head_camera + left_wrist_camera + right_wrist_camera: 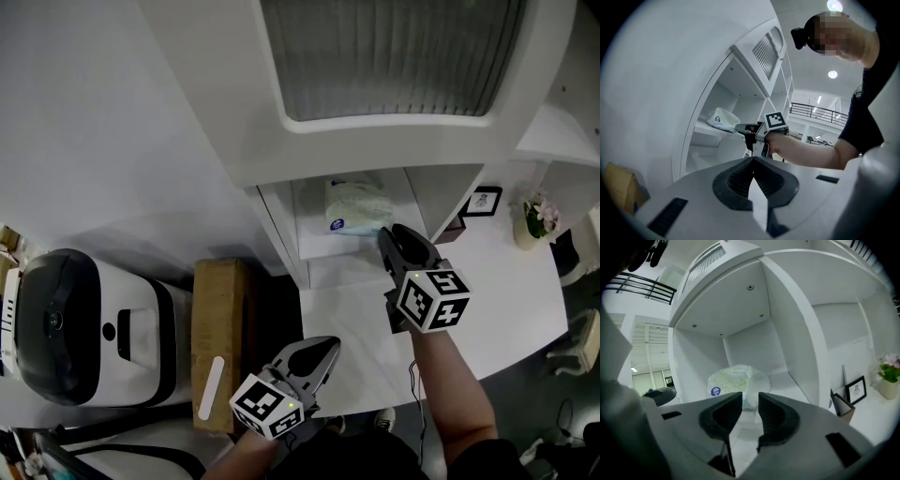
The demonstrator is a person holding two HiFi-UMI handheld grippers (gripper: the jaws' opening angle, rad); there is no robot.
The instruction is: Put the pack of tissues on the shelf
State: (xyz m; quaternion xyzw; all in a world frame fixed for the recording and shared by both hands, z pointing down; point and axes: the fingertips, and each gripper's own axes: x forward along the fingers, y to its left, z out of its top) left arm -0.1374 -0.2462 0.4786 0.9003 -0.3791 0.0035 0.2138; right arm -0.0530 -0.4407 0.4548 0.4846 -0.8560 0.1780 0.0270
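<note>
The pack of tissues (356, 208) is pale green and white with a blue round label. It lies on the white shelf (317, 251) inside the open compartment. My right gripper (386, 234) reaches into that compartment. Its jaws stand a narrow gap apart, closed on the near end flap of the pack (733, 380). From the left gripper view the right gripper (738, 127) sits level with the pack (722, 118) on the shelf board (705, 130). My left gripper (328, 349) hangs low and back from the shelf, shut and empty, its jaws (753, 161) meeting.
A cardboard box (217, 337) and a white rounded machine (75, 328) stand on the floor at left. A small picture frame (481, 202) and a flower pot (536, 220) sit on the white counter to the right. A lower shelf level (740, 423) lies under the pack.
</note>
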